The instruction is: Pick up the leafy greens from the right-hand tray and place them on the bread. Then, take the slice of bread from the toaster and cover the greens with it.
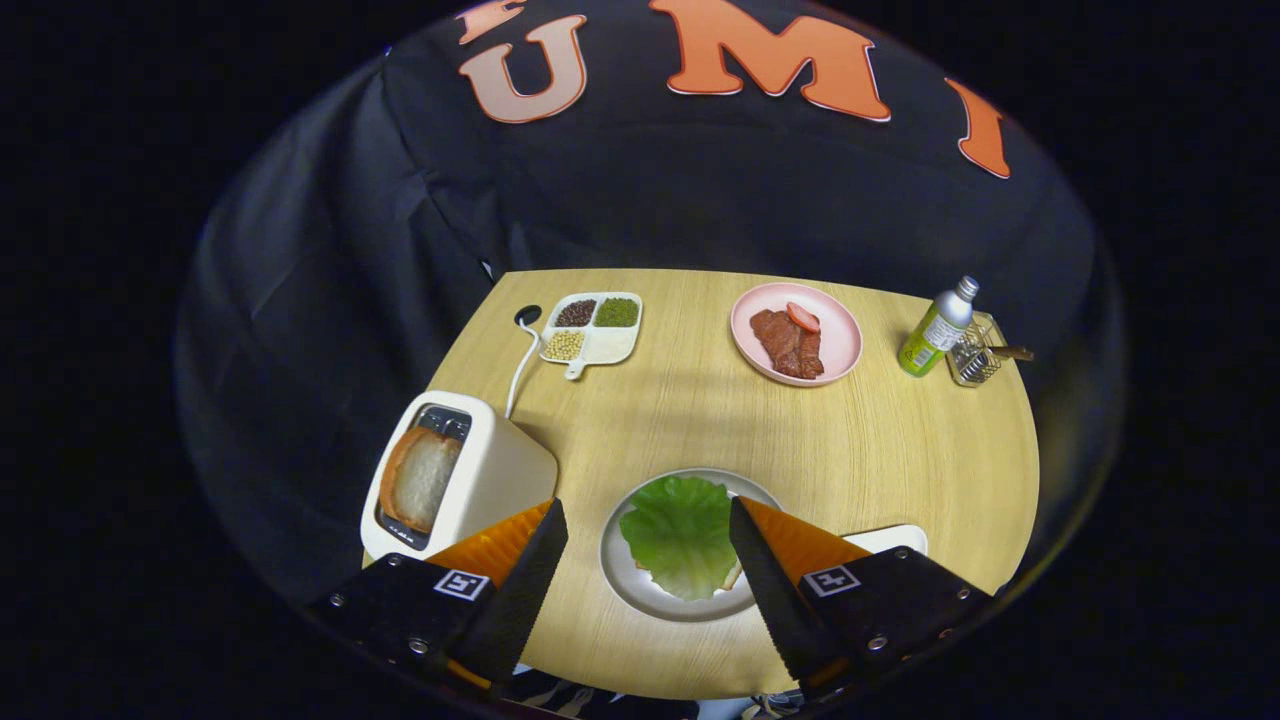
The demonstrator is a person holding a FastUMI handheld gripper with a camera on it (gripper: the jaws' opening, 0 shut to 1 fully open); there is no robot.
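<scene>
Gripper view is showing my tongs (pixel 648 540) hanging wide open above the round wooden worktop (pixel 900 470), gripping nothing. Between the two fingers, a grey plate (pixel 640 590) is sitting on the worktop, and the lettuce leaf (pixel 680 535) is lying on it, spread over a slice of bread whose edge (pixel 733 577) is peeking out beside my right finger. Neither finger is touching the leaf.

Just ahead of my left finger, the cream toaster (pixel 500 475) is standing with a slice of bread (pixel 418 478) sticking up out of its slot. Its white cord (pixel 520 365) is running away toward a hole in the worktop. Behind my right finger, the corner of a white tray (pixel 895 538) is showing.

Well beyond the fingers, a white divided dish (pixel 595 340) is holding dark, green and pale grains in separate compartments. Further right, a pink plate (pixel 845 345) is carrying a piece of brown meat (pixel 788 345) with a red slice (pixel 803 317) on top. Near the far right edge, a green bottle with a silver cap (pixel 935 330) is standing just beside a small wire basket (pixel 975 358).
</scene>
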